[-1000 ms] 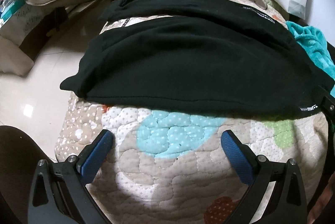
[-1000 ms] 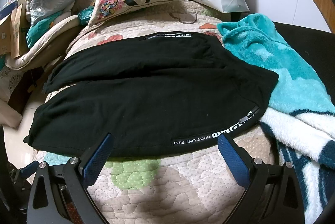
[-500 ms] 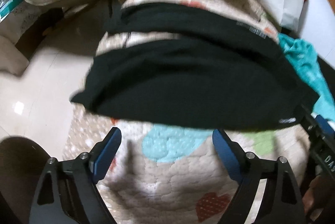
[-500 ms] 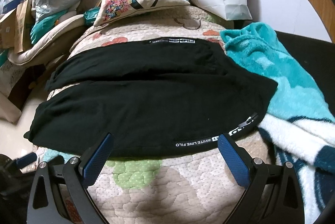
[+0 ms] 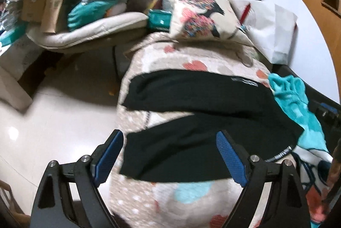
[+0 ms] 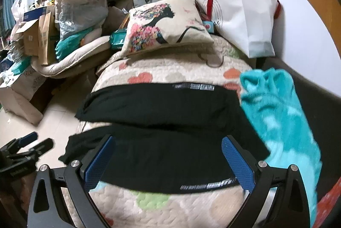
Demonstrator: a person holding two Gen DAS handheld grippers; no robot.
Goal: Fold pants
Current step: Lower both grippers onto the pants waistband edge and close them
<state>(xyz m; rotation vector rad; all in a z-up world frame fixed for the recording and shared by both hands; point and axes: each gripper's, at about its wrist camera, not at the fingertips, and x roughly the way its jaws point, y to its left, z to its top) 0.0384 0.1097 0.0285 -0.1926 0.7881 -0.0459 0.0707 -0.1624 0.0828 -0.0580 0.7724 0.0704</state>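
Black pants point(image 5: 198, 127) lie spread flat across a quilted patterned bedspread point(image 5: 191, 198), both legs side by side, with the waistband and its white lettering at the right. They also show in the right wrist view point(image 6: 168, 140). My left gripper point(image 5: 170, 155) is open and empty, raised above the near leg's cuff end. My right gripper point(image 6: 168, 162) is open and empty, raised above the near edge by the waistband lettering point(image 6: 208, 182). The left gripper also shows at the left of the right wrist view point(image 6: 23, 149).
A teal fleece blanket point(image 6: 283, 121) lies against the pants' right side. A floral pillow point(image 6: 162, 25) and a white bag point(image 6: 245, 17) sit at the bed's far end. Boxes, bags and bedding point(image 6: 64, 32) are piled left. Tiled floor point(image 5: 53, 121) is at left.
Both grippers have lifted up and pulled back from the bed; the views now tilt higher and show more of the room. Both stay open and the pants have not moved.
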